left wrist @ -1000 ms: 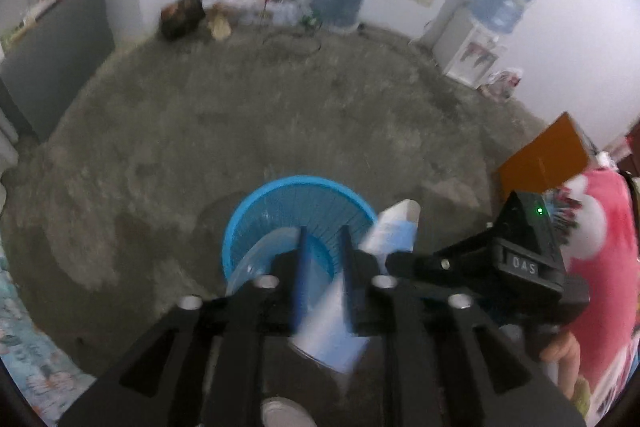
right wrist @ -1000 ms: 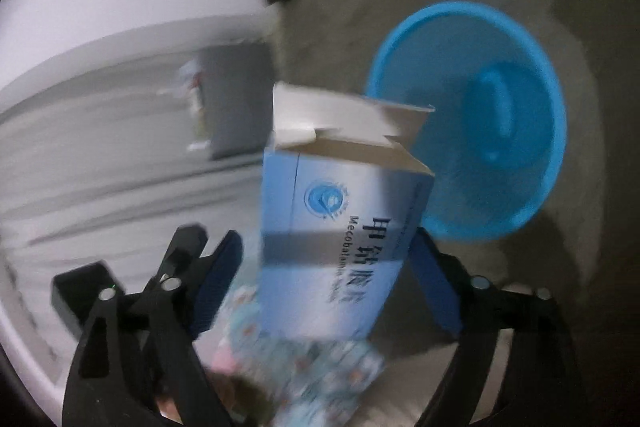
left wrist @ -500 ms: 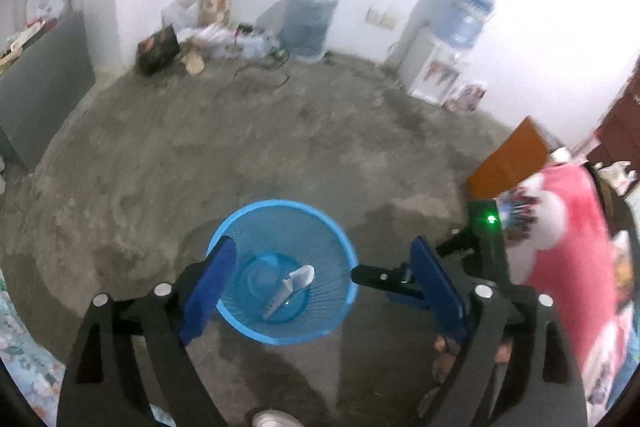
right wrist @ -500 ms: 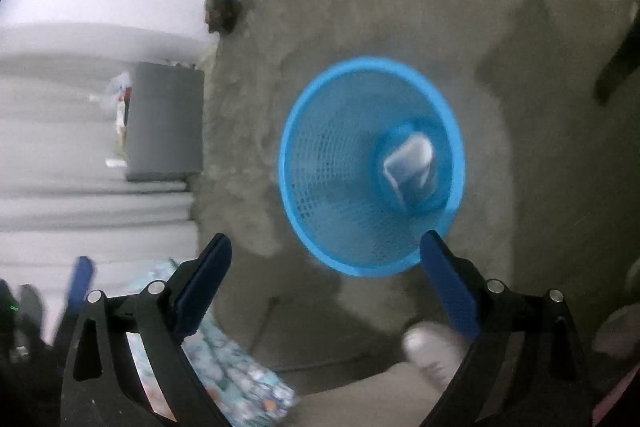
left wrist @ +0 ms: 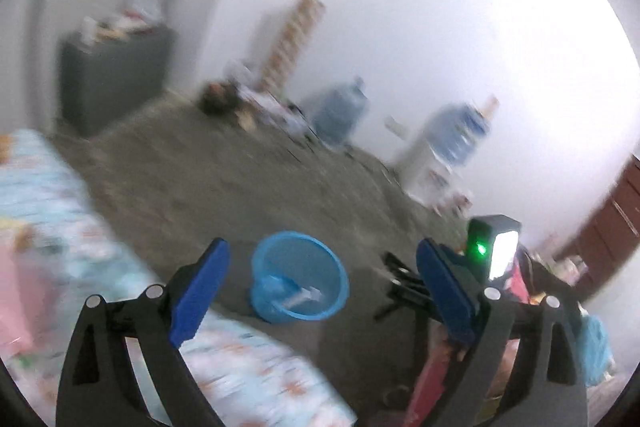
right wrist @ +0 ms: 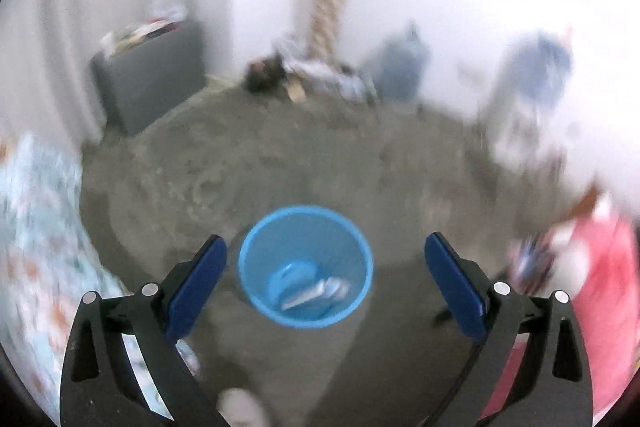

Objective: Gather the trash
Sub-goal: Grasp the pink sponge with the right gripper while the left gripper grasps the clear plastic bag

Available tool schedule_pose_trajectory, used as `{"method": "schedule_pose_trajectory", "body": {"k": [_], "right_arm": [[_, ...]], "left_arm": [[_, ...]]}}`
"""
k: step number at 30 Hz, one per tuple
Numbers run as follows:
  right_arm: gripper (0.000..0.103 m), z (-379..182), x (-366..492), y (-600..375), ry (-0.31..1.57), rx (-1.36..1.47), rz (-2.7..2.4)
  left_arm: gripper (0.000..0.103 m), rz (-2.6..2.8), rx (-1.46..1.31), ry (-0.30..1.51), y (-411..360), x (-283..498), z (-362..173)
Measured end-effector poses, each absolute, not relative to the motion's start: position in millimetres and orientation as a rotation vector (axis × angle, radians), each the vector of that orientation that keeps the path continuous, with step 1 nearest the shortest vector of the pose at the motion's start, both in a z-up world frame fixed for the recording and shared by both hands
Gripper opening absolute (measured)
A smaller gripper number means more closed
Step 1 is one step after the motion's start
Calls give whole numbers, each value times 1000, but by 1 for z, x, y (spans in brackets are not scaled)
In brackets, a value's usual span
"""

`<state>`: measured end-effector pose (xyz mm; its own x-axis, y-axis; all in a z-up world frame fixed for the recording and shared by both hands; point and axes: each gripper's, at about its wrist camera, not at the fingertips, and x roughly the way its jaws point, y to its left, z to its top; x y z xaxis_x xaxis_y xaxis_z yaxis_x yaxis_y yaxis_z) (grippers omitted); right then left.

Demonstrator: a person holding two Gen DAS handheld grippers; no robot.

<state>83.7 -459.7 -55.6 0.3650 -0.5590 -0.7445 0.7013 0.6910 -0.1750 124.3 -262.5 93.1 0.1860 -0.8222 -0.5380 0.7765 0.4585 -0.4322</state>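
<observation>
A blue mesh basket (left wrist: 340,279) stands on the grey concrete floor, and white-and-blue boxes (left wrist: 300,301) lie in its bottom. My left gripper (left wrist: 322,247) hangs high above and behind it, its jaws opening with nothing between them. In the right wrist view the same basket (right wrist: 248,255) sits below and ahead, with the boxes (right wrist: 316,293) inside. My right gripper (right wrist: 325,241) is also raised, its jaws opening and empty. Both views are blurred by motion.
A light-blue patterned bed cover (left wrist: 48,227) fills the near left. A grey cabinet (left wrist: 112,83), water bottles (left wrist: 340,111) and a dispenser (left wrist: 448,155) line the far wall. A person's pink garment (right wrist: 600,287) is at the right, a shoe (right wrist: 240,407) near the bottom edge.
Both grippers let go of their boxes, which now lie in the basket. Both have lifted up and back from it, and the right one has rolled upright.
</observation>
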Motion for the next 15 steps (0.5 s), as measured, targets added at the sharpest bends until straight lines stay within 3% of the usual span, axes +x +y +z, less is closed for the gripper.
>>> {"method": "schedule_pose_trajectory", "body": {"k": [3, 9, 15], "right_arm": [[95, -40, 88, -430, 834, 96, -703], [95, -11, 95, -405, 623, 259, -341], [95, -3, 150, -377, 665, 379, 7]], "left_arm": [[92, -1020, -105, 725, -189, 120, 110], [93, -740, -158, 621, -56, 104, 127], [93, -622, -203, 611, 18, 111, 119]]}}
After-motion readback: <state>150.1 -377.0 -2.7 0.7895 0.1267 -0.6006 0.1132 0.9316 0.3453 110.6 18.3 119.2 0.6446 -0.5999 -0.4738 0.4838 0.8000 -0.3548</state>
